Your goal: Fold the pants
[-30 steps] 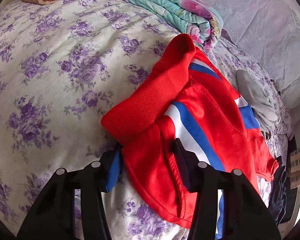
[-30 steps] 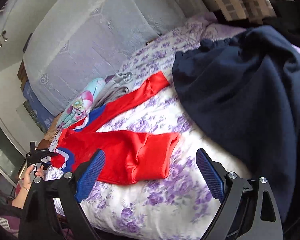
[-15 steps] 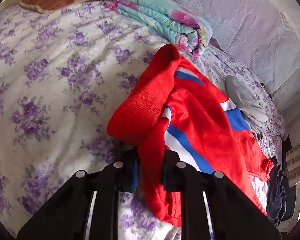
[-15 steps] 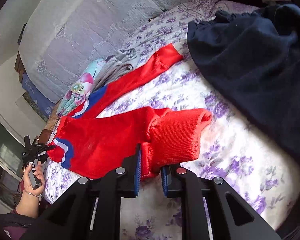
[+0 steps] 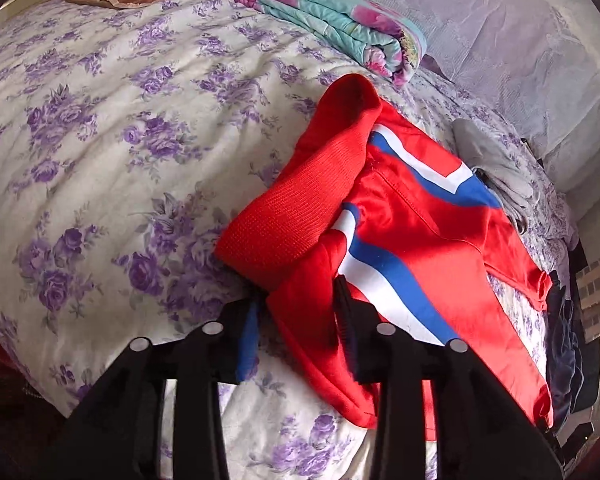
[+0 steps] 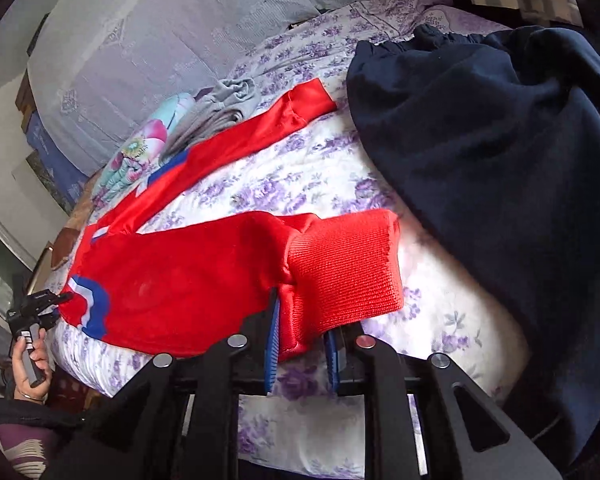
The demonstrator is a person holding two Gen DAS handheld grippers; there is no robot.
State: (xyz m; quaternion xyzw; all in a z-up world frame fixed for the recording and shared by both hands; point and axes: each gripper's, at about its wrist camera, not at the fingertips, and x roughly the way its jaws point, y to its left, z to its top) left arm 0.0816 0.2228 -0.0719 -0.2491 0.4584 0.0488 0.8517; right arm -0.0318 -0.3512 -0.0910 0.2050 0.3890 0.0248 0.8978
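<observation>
- Person's hand (image 6: 30,356): far left of the right wrist view, at the bed edge, wrapped round the handle of the left gripper.
- Bedspread (image 5: 100,140): white with purple flowers, covers the bed under every item.
- Left gripper (image 5: 296,332): jaws part open, having just been opening. A fold of red cloth at the waist end sits between them; whether the pads press on it cannot be told.
- Red pants (image 5: 412,232): spread across the bed with blue and white stripes, ribbed waistband (image 5: 300,200) bunched up on the left side, legs trailing away to the right.
- Folded floral blanket (image 5: 340,28): beyond the pants, near the headboard.
- Grey garment (image 5: 488,164): crumpled just beside the far pant leg.
- Right gripper (image 6: 300,336): jaws narrow, having just been opening slightly, blue pads pressed on the ribbed cuff (image 6: 340,268) of the near leg.
- Navy garment (image 6: 500,160): heaped at the right, near the cuff.
</observation>
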